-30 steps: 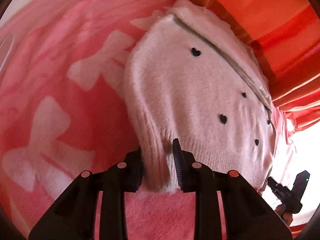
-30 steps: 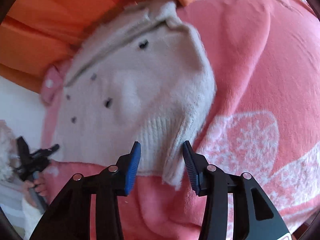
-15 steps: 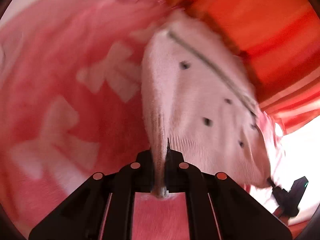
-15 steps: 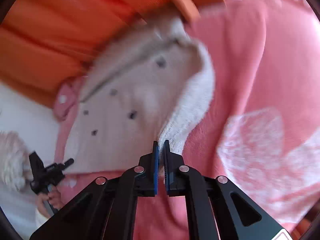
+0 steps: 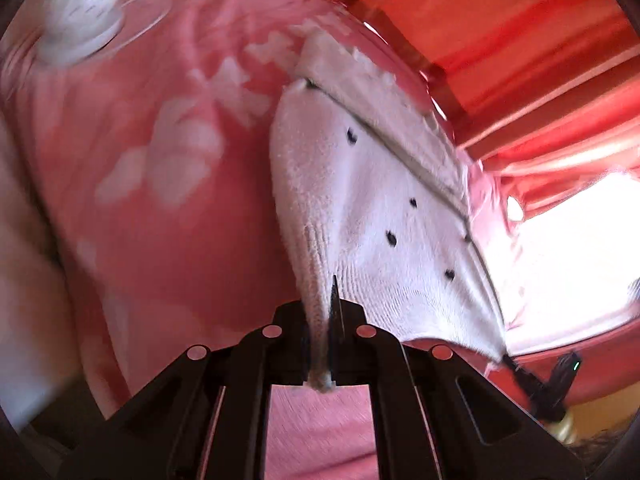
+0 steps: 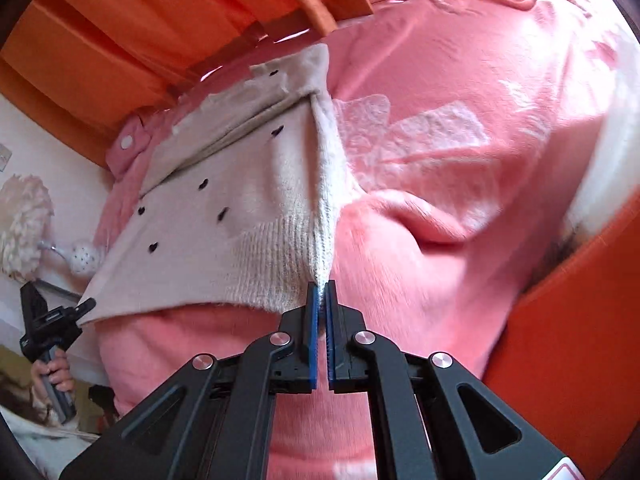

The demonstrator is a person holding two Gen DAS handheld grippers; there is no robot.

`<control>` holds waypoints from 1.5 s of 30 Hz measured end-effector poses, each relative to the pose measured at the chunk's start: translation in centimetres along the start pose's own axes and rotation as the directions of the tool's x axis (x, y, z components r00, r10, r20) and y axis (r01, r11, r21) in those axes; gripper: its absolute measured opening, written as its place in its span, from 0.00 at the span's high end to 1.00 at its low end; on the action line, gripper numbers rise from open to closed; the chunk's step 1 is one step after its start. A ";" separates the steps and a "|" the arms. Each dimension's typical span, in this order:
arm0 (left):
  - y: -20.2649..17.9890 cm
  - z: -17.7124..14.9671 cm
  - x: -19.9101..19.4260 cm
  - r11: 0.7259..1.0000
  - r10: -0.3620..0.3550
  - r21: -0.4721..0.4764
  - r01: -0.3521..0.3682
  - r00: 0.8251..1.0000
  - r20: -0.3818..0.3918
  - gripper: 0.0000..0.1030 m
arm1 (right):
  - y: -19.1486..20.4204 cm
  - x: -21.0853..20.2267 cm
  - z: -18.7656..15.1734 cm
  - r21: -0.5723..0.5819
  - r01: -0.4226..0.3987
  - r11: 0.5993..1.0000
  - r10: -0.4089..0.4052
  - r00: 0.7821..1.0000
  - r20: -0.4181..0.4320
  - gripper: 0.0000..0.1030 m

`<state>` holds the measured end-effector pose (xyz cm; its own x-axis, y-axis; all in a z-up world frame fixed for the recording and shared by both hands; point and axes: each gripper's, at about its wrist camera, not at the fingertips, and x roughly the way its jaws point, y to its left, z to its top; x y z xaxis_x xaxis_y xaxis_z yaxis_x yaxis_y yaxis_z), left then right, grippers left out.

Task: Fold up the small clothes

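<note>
A small cream knit sweater (image 5: 372, 208) with little black hearts lies on a pink blanket (image 5: 168, 208) with white bow prints. My left gripper (image 5: 325, 312) is shut on the sweater's ribbed hem corner and lifts it off the blanket. My right gripper (image 6: 322, 292) is shut on the opposite hem corner of the sweater (image 6: 224, 208), which is stretched between the two. The far end with the collar still rests on the blanket. The right gripper also shows in the left wrist view (image 5: 540, 380), and the left gripper in the right wrist view (image 6: 52, 320).
Orange striped fabric (image 5: 500, 40) rises behind the blanket. A white fluffy object (image 6: 24, 216) and a white dotted ball (image 6: 84, 258) sit at the left. An orange edge (image 6: 568, 340) borders the blanket (image 6: 420, 240) at the right. A white round object (image 5: 80, 20) lies top left.
Both grippers closed on the hem corners of the sweater and lifted them. The hem now hangs stretched between them, raised off the blanket.
</note>
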<state>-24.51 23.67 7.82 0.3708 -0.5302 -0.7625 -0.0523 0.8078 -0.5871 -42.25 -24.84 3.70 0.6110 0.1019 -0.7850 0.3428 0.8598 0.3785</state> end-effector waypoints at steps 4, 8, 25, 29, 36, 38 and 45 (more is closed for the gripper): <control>-2.3 2.7 -1.0 0.998 -0.044 0.045 0.041 0.996 0.075 0.95 | 1.3 -2.3 3.7 -0.040 -0.010 0.999 0.016 0.986 0.166 0.98; -5.7 9.8 -0.4 0.984 -0.112 0.162 0.078 0.969 0.219 0.95 | 2.8 -3.1 11.3 -0.097 -0.069 0.993 0.102 0.916 0.388 0.98; -4.9 30.7 22.5 0.999 0.044 -0.038 -0.035 0.963 0.266 0.94 | 3.3 23.7 32.3 0.148 -0.031 0.988 -0.017 0.949 0.316 0.95; -5.5 30.7 22.2 1.000 -0.009 -0.009 0.012 0.963 0.269 0.88 | 2.6 21.6 32.5 0.161 -0.083 0.983 0.013 0.920 0.391 0.75; -7.6 29.5 18.3 0.990 0.045 0.104 -0.100 0.897 0.439 0.15 | 2.1 21.5 32.7 0.120 -0.048 0.992 0.001 0.932 0.363 0.38; -7.2 29.9 19.5 0.990 0.041 0.107 -0.088 0.924 0.381 0.14 | 3.2 23.4 32.7 0.066 -0.041 0.997 0.022 0.961 0.276 0.38; -7.3 30.2 26.0 0.963 0.162 0.189 -0.195 0.971 0.177 0.78 | 7.5 28.4 31.4 -0.137 0.171 0.976 -0.153 0.979 0.131 0.91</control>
<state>13.57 11.73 0.49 0.5159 -0.3383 -0.7870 0.0523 0.9294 -0.3653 0.04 -31.17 -0.36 0.6393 -0.0975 -0.7628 0.3411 0.9249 0.1677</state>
